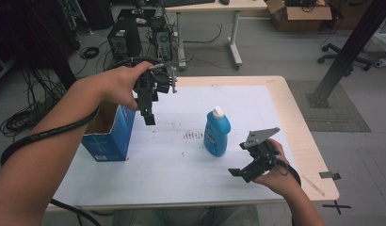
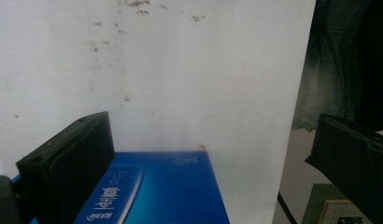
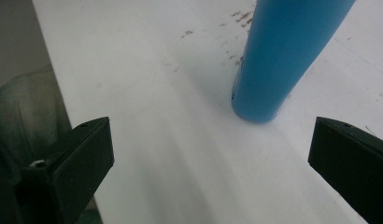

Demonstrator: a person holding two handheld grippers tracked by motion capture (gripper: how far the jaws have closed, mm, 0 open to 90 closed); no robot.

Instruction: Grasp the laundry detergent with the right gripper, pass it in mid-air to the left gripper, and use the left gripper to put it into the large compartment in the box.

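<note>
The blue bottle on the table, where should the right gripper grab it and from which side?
Grip the blue bottle around its lower body, coming in level from the person's side. It stands upright, and the right gripper already faces it with jaws wide apart.

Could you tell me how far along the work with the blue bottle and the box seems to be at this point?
Nothing looks done yet: the blue bottle stands upright on the white sheet, apart from the open blue box. In hand: the right gripper, jaws open, faces the bottle's base without touching it; the left gripper hangs open beside the box. Left, probably: grasping the bottle and moving it, perhaps into the box.
</note>
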